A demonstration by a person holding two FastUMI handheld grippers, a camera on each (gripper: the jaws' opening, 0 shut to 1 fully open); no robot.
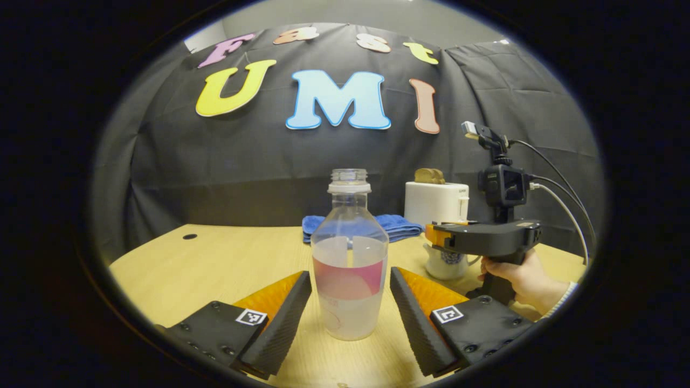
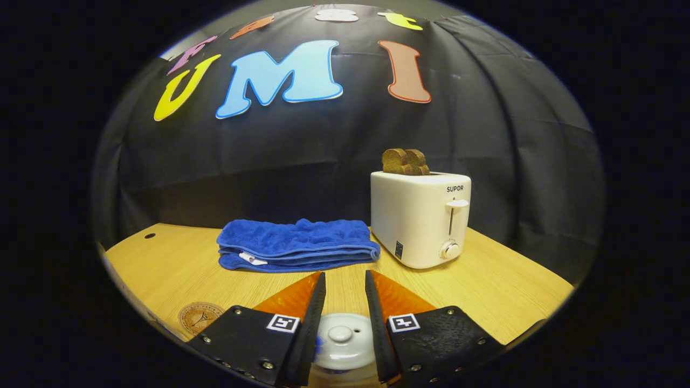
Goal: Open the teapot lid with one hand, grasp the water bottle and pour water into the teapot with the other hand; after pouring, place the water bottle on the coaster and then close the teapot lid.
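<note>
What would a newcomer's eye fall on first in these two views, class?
The uncapped water bottle stands on the table, centred between the left tool and its open fingers. In the right gripper view, the teapot lid sits low between the right tool fingers, with a white toaster and folded blue towel behind.

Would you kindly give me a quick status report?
Left gripper open, straddling water bottle, uncapped, not clamped. Right gripper open above teapot lid, lid on. Coaster bare.

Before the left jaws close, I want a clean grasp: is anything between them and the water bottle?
Nothing visible. The water bottle stands upright between the open left gripper fingers, with bare table around it.
</note>
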